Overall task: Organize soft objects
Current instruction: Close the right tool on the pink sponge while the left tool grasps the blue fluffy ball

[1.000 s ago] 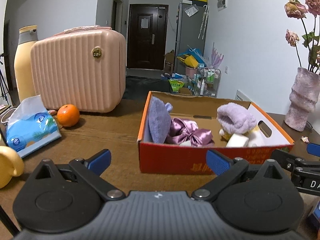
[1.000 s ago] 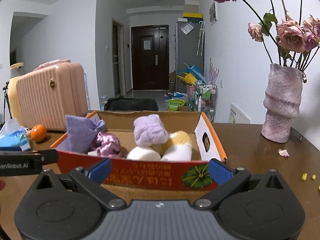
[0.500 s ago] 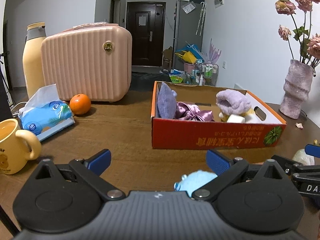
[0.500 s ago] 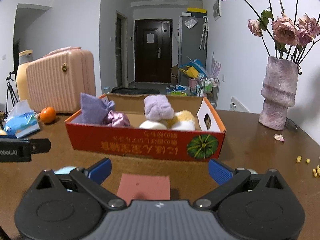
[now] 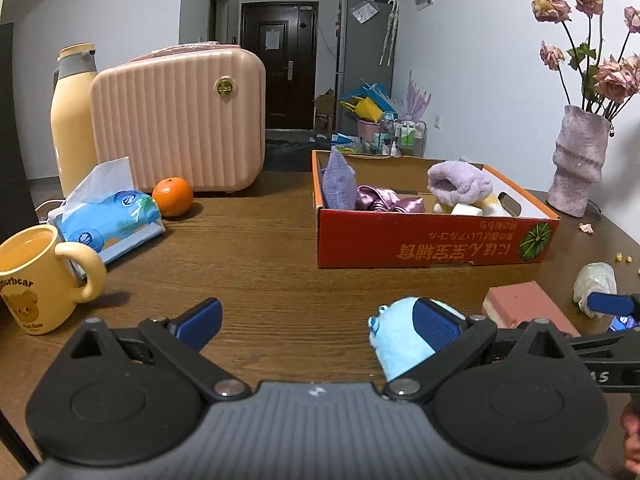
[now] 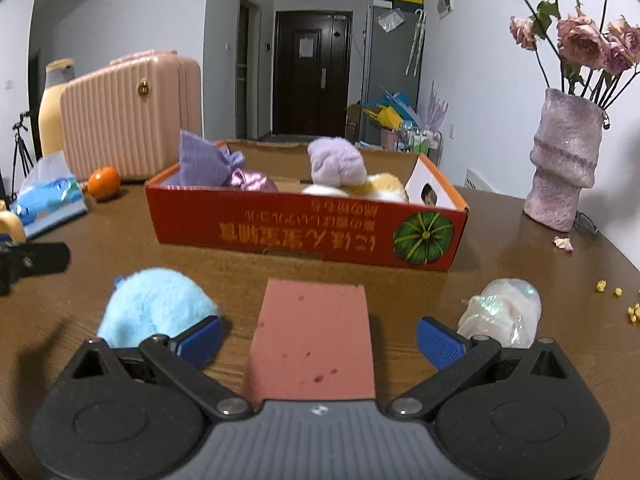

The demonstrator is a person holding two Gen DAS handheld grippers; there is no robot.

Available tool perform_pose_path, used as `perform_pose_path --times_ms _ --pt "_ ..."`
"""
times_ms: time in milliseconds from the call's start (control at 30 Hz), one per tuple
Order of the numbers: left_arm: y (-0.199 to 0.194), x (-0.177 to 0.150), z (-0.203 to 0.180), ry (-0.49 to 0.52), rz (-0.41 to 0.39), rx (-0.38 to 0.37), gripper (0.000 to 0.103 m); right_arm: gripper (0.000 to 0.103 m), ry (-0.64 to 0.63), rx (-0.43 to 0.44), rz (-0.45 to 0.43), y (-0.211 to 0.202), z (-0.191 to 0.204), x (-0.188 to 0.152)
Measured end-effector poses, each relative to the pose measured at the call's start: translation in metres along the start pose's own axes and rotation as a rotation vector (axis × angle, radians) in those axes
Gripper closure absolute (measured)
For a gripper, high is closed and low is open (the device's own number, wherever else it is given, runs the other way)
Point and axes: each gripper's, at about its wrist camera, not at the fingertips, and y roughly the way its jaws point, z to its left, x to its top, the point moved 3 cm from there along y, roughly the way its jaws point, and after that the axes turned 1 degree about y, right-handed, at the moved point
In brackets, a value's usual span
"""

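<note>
**A:** Since the box (image 6: 304, 236) already holds the purple and yellow plush pieces, what is left out on the table (image 5: 256, 264)?

**B:** Three soft things in a row in front of it: a blue plush (image 6: 156, 308) on the left, a pink sponge (image 6: 316, 336) in the middle, a pearly white piece (image 6: 502, 316) on the right.

**A:** And the tongs?

**B:** Both spread wide, holding nothing. The right gripper (image 6: 318, 334) has the sponge lying between its fingers; whether they reach down to it I cannot tell. The left gripper (image 5: 318, 322) sits beside the blue plush (image 5: 404, 336), which lies against its right finger, not between the two.

**A:** So the sponge looks like the pick in hand. How would you do it well?

**B:** I'd keep it centred and go low, so the pads meet its long sides and not its top edge. Close gently; foam squashes, and a hard pinch may make it spring out. Lift clear of the box's near wall before moving over, then let go above the free gap on the right.

**A:** And the left one?

**B:** It should shift right until the plush is truly between the fingers, staying clear of the mug (image 5: 36, 276).
</note>
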Motion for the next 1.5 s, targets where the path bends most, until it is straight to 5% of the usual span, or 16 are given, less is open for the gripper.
perform_pose_path --times_ms 400,533,1500 --pt "0.002 -0.001 0.008 -0.031 0.015 -0.023 0.0 0.01 0.024 0.008 0.073 0.021 -0.002 -0.01" --pt "0.004 -0.002 0.007 -0.032 0.025 -0.023 0.0 0.034 0.026 0.03 0.086 0.023 -0.001 -0.011" --pt "0.022 -0.005 -0.03 -0.02 0.067 -0.02 0.0 0.035 0.039 0.033 -0.016 0.01 -0.02 -0.003"
